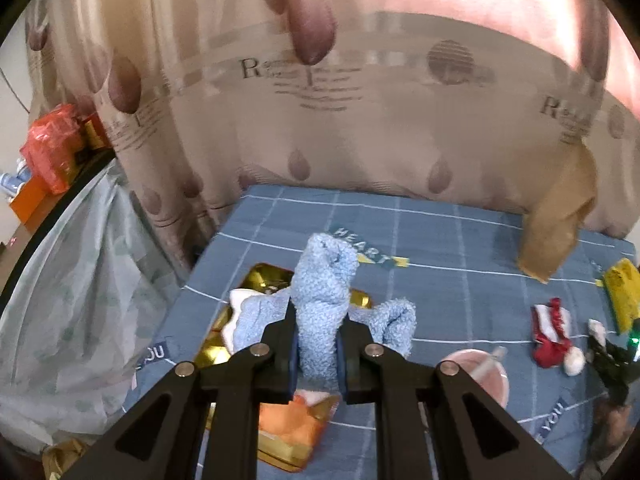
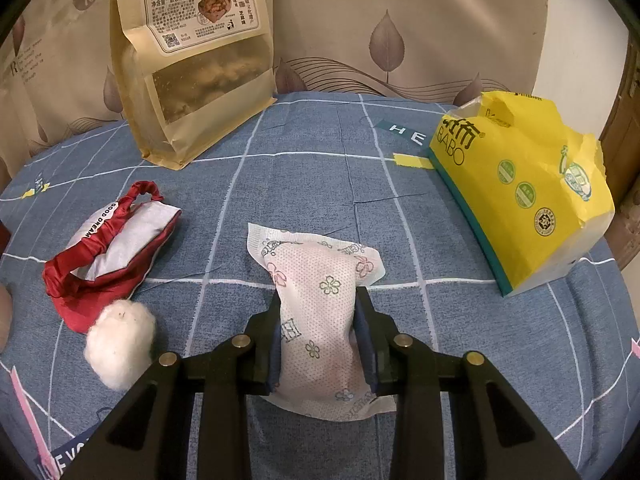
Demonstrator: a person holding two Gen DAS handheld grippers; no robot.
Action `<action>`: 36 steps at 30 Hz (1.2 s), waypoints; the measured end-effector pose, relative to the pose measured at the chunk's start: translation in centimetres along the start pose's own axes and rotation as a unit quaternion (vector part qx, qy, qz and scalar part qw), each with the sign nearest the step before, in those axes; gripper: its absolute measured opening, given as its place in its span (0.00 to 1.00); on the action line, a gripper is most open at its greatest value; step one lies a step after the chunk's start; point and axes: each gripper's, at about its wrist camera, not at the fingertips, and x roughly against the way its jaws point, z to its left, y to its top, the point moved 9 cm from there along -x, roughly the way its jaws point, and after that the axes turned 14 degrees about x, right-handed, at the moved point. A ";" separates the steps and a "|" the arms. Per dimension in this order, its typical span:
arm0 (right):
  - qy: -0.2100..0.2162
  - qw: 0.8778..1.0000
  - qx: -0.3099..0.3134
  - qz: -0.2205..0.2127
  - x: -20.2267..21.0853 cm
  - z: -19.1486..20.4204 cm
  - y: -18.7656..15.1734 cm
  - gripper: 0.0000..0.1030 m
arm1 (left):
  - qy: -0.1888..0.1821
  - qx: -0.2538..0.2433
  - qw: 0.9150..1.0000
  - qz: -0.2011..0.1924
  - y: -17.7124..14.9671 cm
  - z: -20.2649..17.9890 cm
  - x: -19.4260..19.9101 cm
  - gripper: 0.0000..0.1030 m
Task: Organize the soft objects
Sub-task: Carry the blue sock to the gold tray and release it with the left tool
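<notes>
We hold the fluffy blue towel (image 1: 320,320) pinched in the left gripper (image 1: 316,356) above the gold tray (image 1: 272,276); it looks light and floppy, best gripped mid-bunch. Our right gripper (image 2: 318,344) squeezes the small flowered pouch (image 2: 320,300) on the bedsheet (image 2: 320,184); it seems soft and yielding.

A brown paper snack bag (image 2: 192,68) stands far ahead to the left, against the leaf-print curtain (image 2: 400,28). A torn yellow tissue pack (image 2: 520,192) lies ahead to the right on the blue checked cloth (image 2: 312,184). A gold tray (image 1: 268,276) sits just ahead of the other gripper.
</notes>
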 end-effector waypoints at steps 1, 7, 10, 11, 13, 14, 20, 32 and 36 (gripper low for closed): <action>0.000 1.000 0.000 0.000 0.0 0.0 0.0 0.30 | 0.006 0.002 1.000 0.000 0.2 0.5 -0.4 0.14; 0.000 1.000 0.000 0.000 0.0 0.1 0.0 0.30 | 0.039 0.023 0.999 0.013 0.5 3.7 -3.5 0.14; 0.000 1.000 0.000 0.000 0.0 0.1 0.0 0.30 | 0.052 0.034 0.998 0.023 0.3 5.1 -4.7 0.14; 0.000 1.000 0.000 0.000 0.0 0.2 0.0 0.30 | 0.061 0.038 0.997 0.027 0.1 5.8 -5.1 0.14; -0.001 1.000 0.001 0.000 0.0 0.1 0.0 0.30 | 0.075 0.043 0.996 0.032 -0.2 6.8 -5.7 0.14; -0.001 1.000 0.001 0.000 0.0 0.1 0.0 0.30 | 0.084 0.048 0.995 0.036 -0.5 7.5 -6.1 0.14; -0.005 1.000 0.004 0.001 -0.1 -0.2 0.0 0.30 | 0.108 0.057 0.990 0.071 -2.6 9.9 -8.3 0.14; -0.007 1.000 0.006 0.001 0.0 0.1 0.1 0.30 | 0.120 0.087 0.984 0.102 -5.1 11.5 -10.8 0.19; -0.009 1.000 0.007 0.001 0.0 0.0 0.0 0.30 | 0.117 0.093 0.984 0.096 -5.1 11.6 -11.0 0.33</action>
